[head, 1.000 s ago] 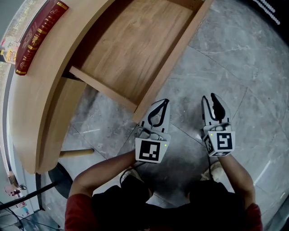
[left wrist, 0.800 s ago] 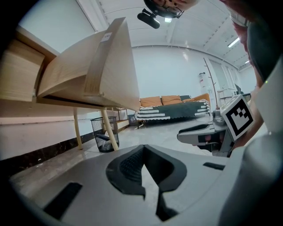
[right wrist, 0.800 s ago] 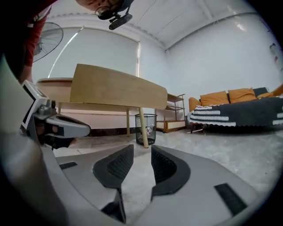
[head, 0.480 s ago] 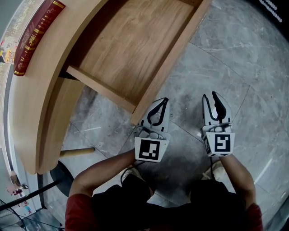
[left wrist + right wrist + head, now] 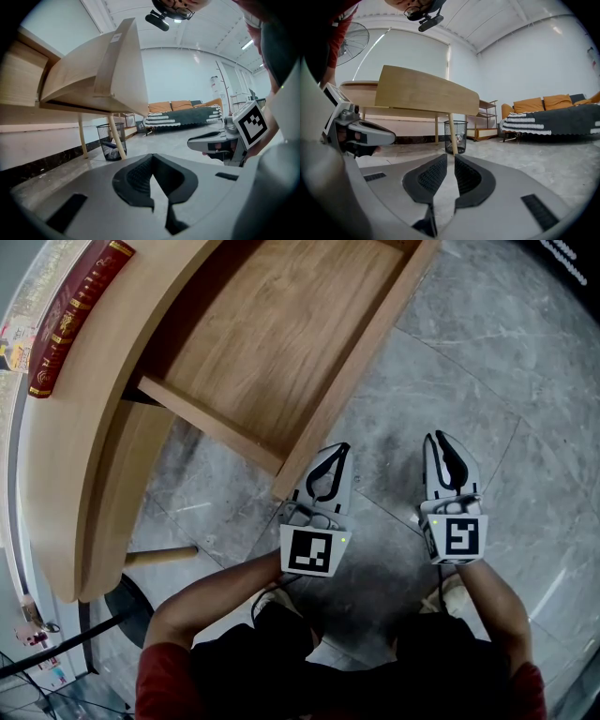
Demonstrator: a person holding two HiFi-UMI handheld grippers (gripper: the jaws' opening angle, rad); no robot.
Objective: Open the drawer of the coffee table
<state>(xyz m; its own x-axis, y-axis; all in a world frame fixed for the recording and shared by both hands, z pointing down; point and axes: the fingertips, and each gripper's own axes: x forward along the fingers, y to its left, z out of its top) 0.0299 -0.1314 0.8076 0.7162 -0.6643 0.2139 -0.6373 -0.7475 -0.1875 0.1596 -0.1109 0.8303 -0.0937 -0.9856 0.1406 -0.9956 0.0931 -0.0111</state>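
The coffee table's wooden drawer [image 5: 272,343] stands pulled far out from under the curved table top [image 5: 103,381], and it is bare inside. My left gripper [image 5: 339,448] hovers just off the near corner of the drawer's front panel [image 5: 361,362], its fingertips meeting with nothing held. In the left gripper view the drawer [image 5: 126,70] juts out above my left gripper [image 5: 151,157]. My right gripper [image 5: 439,437] hangs over the floor to the right, apart from the drawer. Its jaws [image 5: 451,157] have just been closing and keep a narrow gap with nothing between them.
A red book [image 5: 80,310] lies on the table top. A slanted table leg [image 5: 159,557] reaches the grey stone floor. A wire wastebasket [image 5: 456,133] stands beyond the table, a sofa [image 5: 553,117] farther off. The person's knees are just below the grippers.
The right gripper's jaws have narrowed from a wider gap to a slim one. The left gripper and the drawer have stayed where they were.
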